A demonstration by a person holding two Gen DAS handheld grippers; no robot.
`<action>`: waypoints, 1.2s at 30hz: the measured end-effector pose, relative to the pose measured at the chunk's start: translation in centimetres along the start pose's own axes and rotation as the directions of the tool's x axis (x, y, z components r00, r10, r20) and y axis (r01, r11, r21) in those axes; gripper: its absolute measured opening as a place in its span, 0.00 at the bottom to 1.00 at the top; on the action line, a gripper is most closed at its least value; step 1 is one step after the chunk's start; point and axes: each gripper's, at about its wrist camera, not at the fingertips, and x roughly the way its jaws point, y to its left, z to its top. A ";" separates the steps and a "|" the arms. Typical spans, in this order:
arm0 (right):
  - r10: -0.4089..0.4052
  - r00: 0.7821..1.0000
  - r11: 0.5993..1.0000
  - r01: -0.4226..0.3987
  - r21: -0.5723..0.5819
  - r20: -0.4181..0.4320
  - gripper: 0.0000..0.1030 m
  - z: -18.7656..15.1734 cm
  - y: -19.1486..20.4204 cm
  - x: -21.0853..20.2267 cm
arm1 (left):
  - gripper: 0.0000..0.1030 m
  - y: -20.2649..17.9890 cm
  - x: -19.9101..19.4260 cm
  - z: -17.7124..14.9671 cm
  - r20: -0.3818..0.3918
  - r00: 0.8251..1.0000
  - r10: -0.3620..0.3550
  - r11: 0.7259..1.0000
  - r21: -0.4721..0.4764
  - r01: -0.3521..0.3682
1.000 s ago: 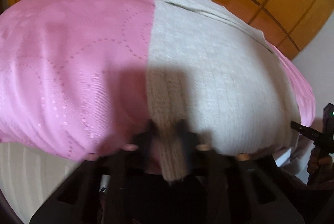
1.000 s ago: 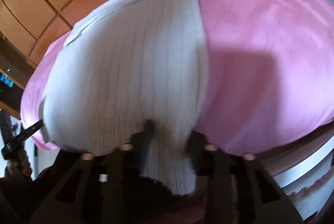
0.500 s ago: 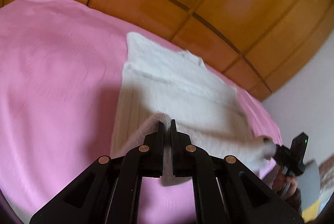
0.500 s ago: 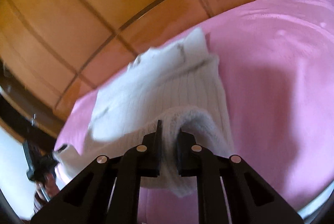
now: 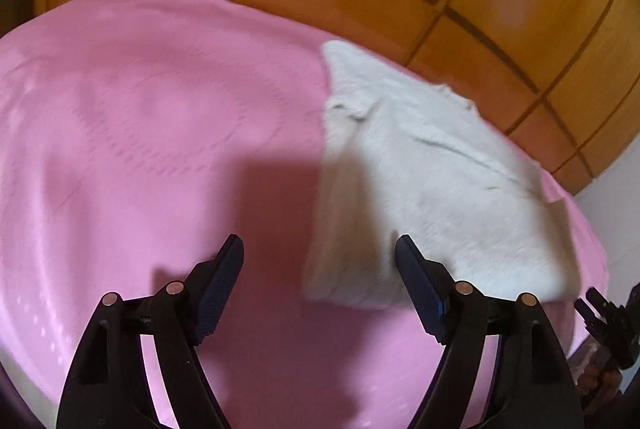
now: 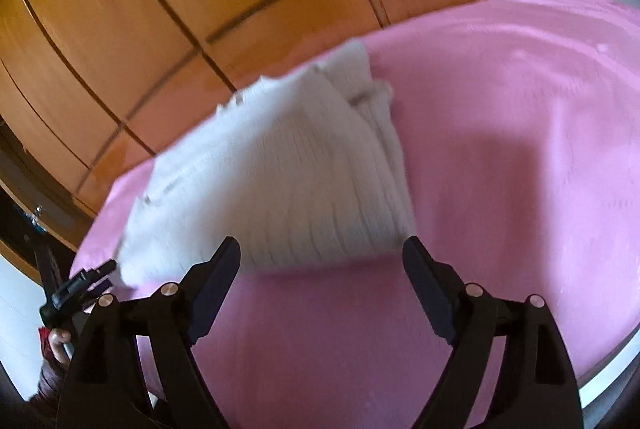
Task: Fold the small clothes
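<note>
White knit garment (image 5: 432,189) on pink bedspread (image 5: 160,149)

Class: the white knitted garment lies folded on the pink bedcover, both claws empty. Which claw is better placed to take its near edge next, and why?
Probably the right claw: the white garment has its near edge centred between the open jaws. The left claw sits off its corner, over pink bedcover.

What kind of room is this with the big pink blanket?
Probably a bedroom. A pink bedspread covers a wide, soft surface like a bed, tall wooden wardrobe-style panels stand right behind it, and a folded white knit garment lies on top.
</note>
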 end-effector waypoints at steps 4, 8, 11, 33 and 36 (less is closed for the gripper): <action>-0.038 0.999 0.999 0.038 -0.008 -0.004 0.78 -0.3 -0.6 0.9 | 0.75 0.9 -0.9 -1.0 0.009 1.000 0.006 1.000 -0.006 -0.006; -0.067 0.998 0.998 0.067 -0.018 0.012 0.78 -0.4 -0.7 0.7 | 0.75 1.3 -1.2 -1.1 0.010 1.000 -0.002 1.000 0.015 0.002; -0.080 0.997 0.996 0.081 -0.034 0.012 0.78 -0.2 -0.7 0.9 | 0.75 1.3 -1.3 -1.2 0.013 1.000 -0.028 0.999 0.035 0.027; -0.035 0.999 0.997 0.035 -0.069 -0.011 0.13 1.8 1.0 0.7 | 0.11 -1.0 -1.8 -1.7 -0.027 0.980 -0.195 0.972 0.129 0.197; -0.017 1.000 0.997 0.016 -0.072 -0.013 0.12 1.2 1.3 -1.1 | 0.10 -1.0 -3.0 -2.4 -0.030 0.977 -0.210 0.968 0.137 0.212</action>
